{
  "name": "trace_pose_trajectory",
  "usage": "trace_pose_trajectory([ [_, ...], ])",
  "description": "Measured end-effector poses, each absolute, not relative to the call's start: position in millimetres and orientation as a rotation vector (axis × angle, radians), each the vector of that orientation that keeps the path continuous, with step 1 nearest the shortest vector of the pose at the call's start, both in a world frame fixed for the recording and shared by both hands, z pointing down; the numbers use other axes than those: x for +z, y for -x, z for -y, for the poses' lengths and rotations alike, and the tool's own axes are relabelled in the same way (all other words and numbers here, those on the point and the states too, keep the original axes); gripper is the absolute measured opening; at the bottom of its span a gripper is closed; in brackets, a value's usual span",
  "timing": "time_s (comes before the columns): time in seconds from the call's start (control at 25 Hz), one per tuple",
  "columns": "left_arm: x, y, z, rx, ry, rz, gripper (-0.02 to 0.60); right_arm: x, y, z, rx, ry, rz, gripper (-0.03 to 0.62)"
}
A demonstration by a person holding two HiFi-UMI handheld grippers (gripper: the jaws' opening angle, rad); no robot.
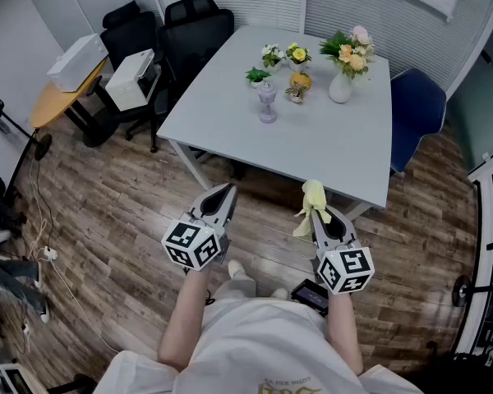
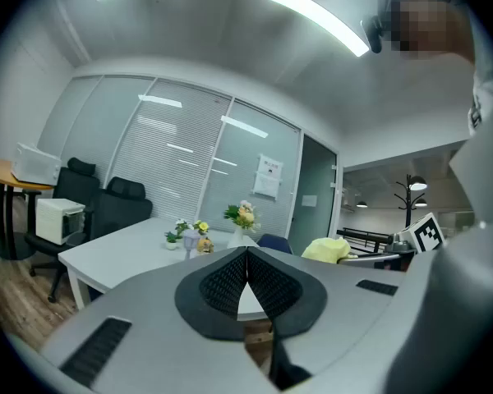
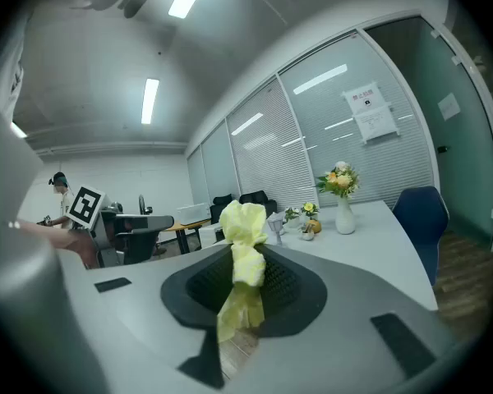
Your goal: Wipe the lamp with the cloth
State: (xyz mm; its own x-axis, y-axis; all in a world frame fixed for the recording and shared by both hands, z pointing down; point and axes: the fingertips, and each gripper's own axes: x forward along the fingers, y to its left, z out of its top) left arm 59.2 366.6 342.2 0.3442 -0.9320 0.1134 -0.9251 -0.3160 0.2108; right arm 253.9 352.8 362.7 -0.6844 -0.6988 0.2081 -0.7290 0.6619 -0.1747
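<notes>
The small pale lamp (image 1: 267, 103) stands upright near the middle of the white table (image 1: 329, 150), far ahead of both grippers. My right gripper (image 1: 316, 213) is shut on a yellow cloth (image 1: 312, 203), whose bunched end sticks up past the fingertips just short of the table's near edge. In the right gripper view the cloth (image 3: 245, 236) fills the gap between the pads, with the lamp (image 3: 275, 222) behind it. My left gripper (image 1: 227, 190) is shut and holds nothing; it hangs level over the floor left of the cloth. Its pads meet in the left gripper view (image 2: 246, 254).
Behind the lamp stand a white vase of flowers (image 1: 342, 84), small potted plants (image 1: 273, 56) and an orange ornament (image 1: 299, 82). Black chairs (image 1: 193, 23) sit at the table's far left, a blue chair (image 1: 416, 105) at its right. A white box (image 1: 131, 79) rests at left.
</notes>
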Motion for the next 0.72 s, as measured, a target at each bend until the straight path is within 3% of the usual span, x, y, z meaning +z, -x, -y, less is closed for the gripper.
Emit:
trace_pose_trajectory([
  [0.72,346.8,-48.5,-389.6,0.024,-2.379,1.710,0.003,330.3,-238.9,-345.5,-0.061,-0.999,2.672,0.074],
])
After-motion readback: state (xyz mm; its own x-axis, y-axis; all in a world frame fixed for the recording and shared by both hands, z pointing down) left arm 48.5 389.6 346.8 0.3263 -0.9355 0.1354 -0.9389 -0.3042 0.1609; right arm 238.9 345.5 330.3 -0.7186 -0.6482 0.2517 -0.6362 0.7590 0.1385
